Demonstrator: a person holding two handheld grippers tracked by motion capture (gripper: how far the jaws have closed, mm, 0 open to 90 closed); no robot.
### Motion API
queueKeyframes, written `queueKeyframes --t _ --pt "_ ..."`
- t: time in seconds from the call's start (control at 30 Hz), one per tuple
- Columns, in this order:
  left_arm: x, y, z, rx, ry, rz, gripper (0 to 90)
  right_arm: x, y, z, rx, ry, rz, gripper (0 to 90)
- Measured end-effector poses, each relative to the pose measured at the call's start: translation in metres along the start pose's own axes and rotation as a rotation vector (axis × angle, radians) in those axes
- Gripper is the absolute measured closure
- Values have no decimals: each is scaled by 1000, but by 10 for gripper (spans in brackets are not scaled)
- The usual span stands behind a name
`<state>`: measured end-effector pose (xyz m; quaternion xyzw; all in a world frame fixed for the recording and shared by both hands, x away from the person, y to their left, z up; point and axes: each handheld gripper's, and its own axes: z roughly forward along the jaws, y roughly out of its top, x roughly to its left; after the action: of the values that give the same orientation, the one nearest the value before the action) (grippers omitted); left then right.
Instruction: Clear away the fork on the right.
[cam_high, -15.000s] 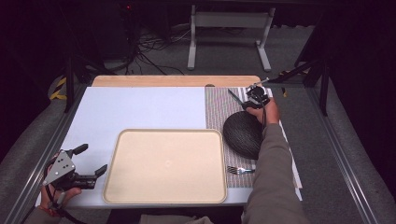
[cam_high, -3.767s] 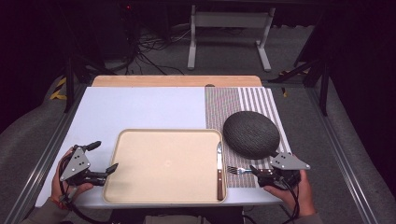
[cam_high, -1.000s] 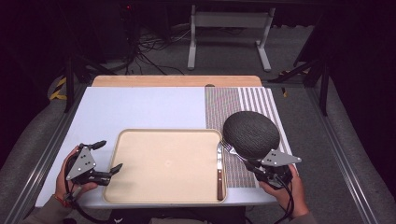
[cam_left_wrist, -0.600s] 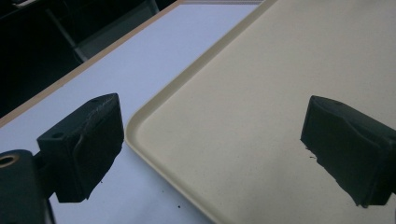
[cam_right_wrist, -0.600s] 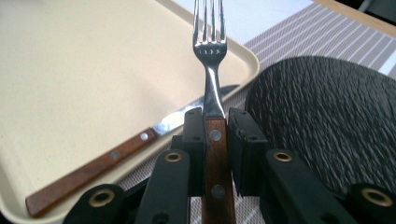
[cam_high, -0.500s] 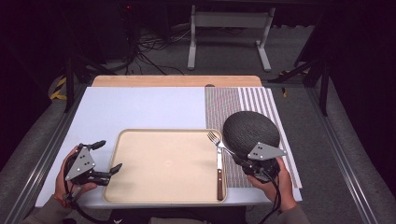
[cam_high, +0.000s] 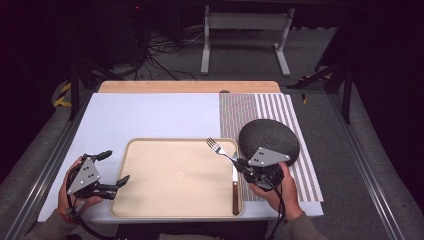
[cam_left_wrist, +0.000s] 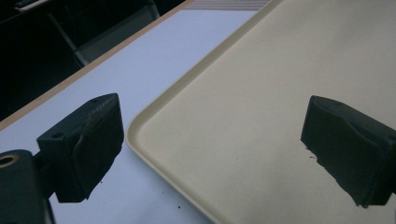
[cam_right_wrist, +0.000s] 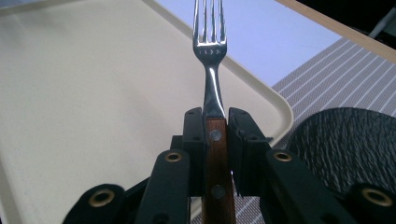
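A fork (cam_high: 218, 147) (cam_right_wrist: 209, 51) with a wooden handle hangs above the right end of the beige tray (cam_high: 150, 200) (cam_right_wrist: 70, 93), its tines pointing to the far left. My right gripper (cam_high: 243, 165) (cam_right_wrist: 215, 140) is shut on the handle. A wooden-handled knife (cam_high: 235, 187) lies along the tray's right side. A dark round bowl (cam_high: 272, 137) (cam_right_wrist: 345, 140), upside down, rests on the striped placemat (cam_high: 260, 107) just beyond the right hand. My left gripper (cam_high: 114, 170) (cam_left_wrist: 219, 144) stands open over the tray's left rim (cam_left_wrist: 154, 116), nothing between its jaws.
The tray sits at the front of a pale blue table top (cam_high: 150, 115) with a wooden strip (cam_high: 190, 86) along its far edge. Metal rails (cam_high: 55, 150) flank the table. Cables and a stand (cam_high: 240, 30) lie on the floor beyond.
The right gripper has carried the fork up and leftward from the placemat's front edge to above the tray's right end. The left gripper has stayed where it was.
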<state>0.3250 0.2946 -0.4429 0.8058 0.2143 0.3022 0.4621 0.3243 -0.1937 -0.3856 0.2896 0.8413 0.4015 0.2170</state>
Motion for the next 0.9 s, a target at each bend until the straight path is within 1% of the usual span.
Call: queueKeyframes --t 0.1,0.2,0.23,0.33,0.4,0.43,0.7,0.73,0.77,0.87,0.9 --pt "0 0 1 -4 2 1 64 7 7 7 -2 12 -17 779" --pt "0 1 1 -5 0 2 64 10 10 12 -1 21 -18 778" --pt "0 1 0 -6 1 1 65 14 13 17 6 25 -24 779" --pt "0 1 1 -9 -2 7 65 17 16 21 6 31 -30 779" --pt "0 2 2 -10 -6 4 64 20 18 25 8 27 -34 778" --pt "0 2 2 -9 -6 6 64 22 19 27 9 33 -32 779" --pt "0 3 2 -11 -7 13 65 30 24 42 29 48 -37 778" --pt "0 3 2 -11 -7 8 65 32 25 44 34 49 -39 779" --pt "0 3 2 -13 -6 4 64 33 25 46 38 57 -40 779" --pt "0 3 2 -12 0 7 63 37 27 51 39 61 -43 778" --pt "-1 3 2 -15 3 7 62 40 27 54 45 73 -40 778"
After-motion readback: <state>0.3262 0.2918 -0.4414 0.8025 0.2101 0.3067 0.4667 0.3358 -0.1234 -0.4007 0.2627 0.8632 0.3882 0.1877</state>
